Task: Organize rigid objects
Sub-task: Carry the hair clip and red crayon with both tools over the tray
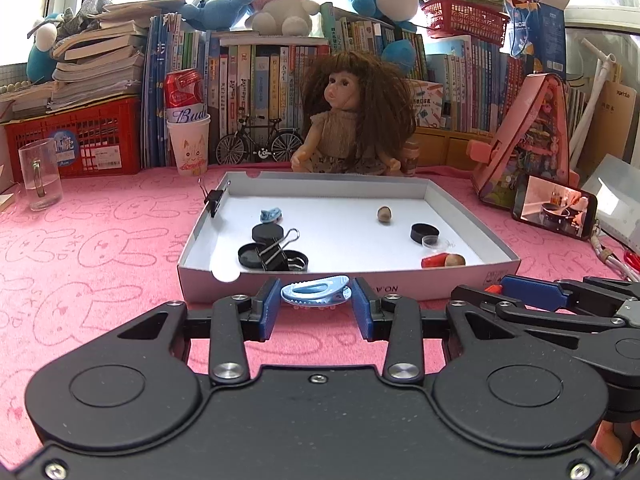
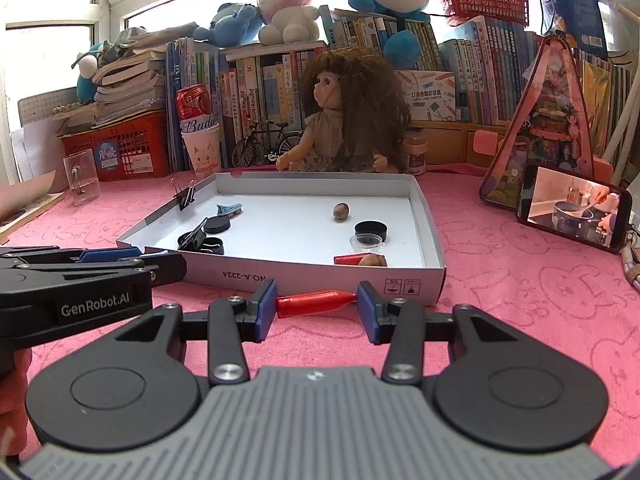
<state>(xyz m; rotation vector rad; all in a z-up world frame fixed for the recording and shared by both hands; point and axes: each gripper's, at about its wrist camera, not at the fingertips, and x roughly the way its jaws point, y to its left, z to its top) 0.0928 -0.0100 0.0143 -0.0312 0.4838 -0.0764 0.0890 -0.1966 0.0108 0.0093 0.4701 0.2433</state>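
Note:
My left gripper (image 1: 316, 294) is shut on a light blue hair clip (image 1: 316, 290), held just before the near wall of a shallow white cardboard tray (image 1: 400, 284). My right gripper (image 2: 316, 300) is shut on a red clip (image 2: 316, 302), held crosswise before the same tray (image 2: 320, 276). Inside the tray lie black round lids (image 1: 267, 234), a black binder clip (image 1: 276, 254), a small blue clip (image 1: 271, 215), two nuts (image 1: 384, 214), a clear cap (image 1: 433, 241) and a red piece (image 1: 434, 261). Another binder clip (image 1: 214, 198) grips the tray's left wall.
A doll (image 1: 352, 120) sits behind the tray. A glass mug (image 1: 40, 180) stands far left, a can in a paper cup (image 1: 188, 132) and a red crate (image 1: 76, 140) at the back. A phone (image 1: 554, 206) leans at the right. Books line the rear.

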